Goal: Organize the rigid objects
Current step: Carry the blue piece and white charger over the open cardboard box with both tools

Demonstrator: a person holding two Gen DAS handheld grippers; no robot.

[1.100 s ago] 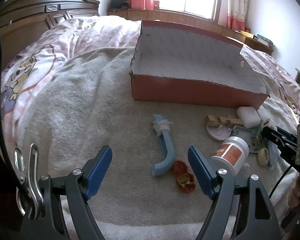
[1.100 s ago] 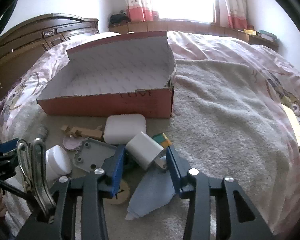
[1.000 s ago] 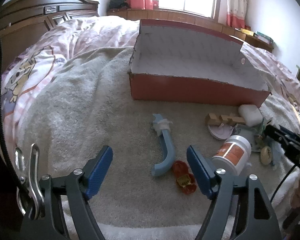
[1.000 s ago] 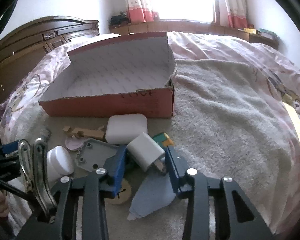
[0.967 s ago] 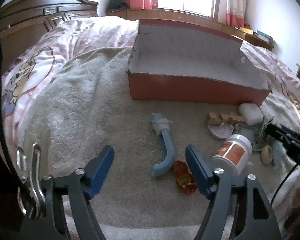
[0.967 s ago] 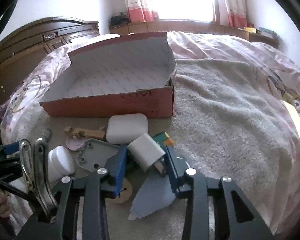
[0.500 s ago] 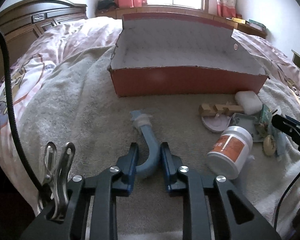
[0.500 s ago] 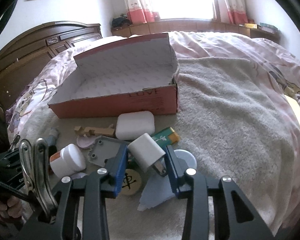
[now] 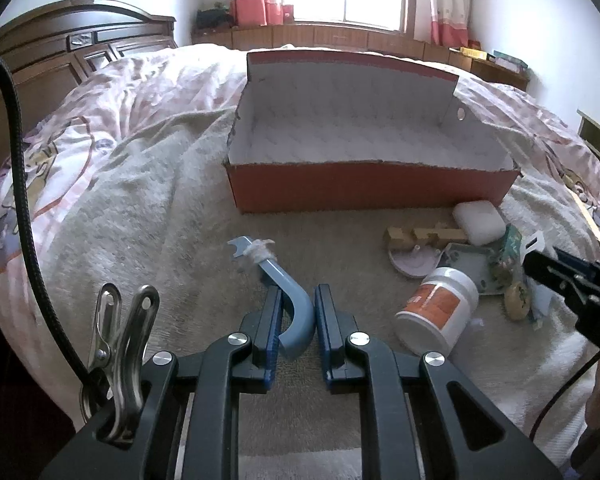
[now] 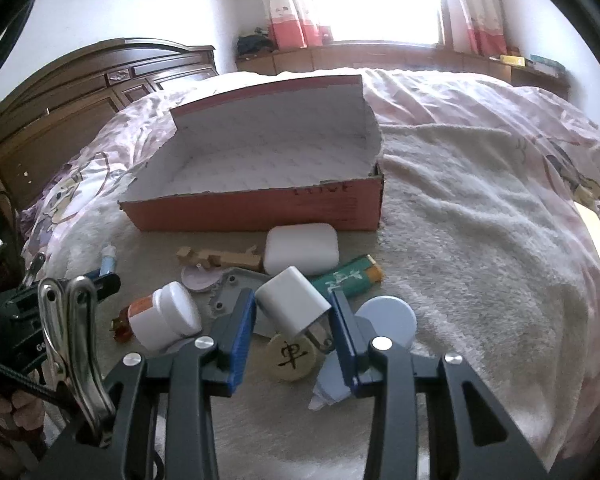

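My left gripper (image 9: 298,300) is shut on a curved blue plastic tube (image 9: 296,312) and holds it just above the beige blanket. My right gripper (image 10: 292,312) is shut on a white charger cube (image 10: 290,304), lifted above the pile of small objects. An open red cardboard box (image 9: 364,188) with a white inside stands behind; it also shows in the right wrist view (image 10: 260,208). The right gripper appears at the right edge of the left wrist view (image 9: 568,280).
On the blanket lie a white bottle with an orange label (image 9: 436,316), a white case (image 10: 302,248), a wooden puzzle piece (image 10: 220,258), a grey plate (image 10: 236,284), a round wooden chess piece (image 10: 290,356), a green lighter (image 10: 348,276) and a pale blue disc (image 10: 388,316). A dark wooden headboard (image 10: 80,92) stands at the left.
My left gripper has moved forward and closed on the blue tube, lifting it. My right gripper has risen with the white charger cube.
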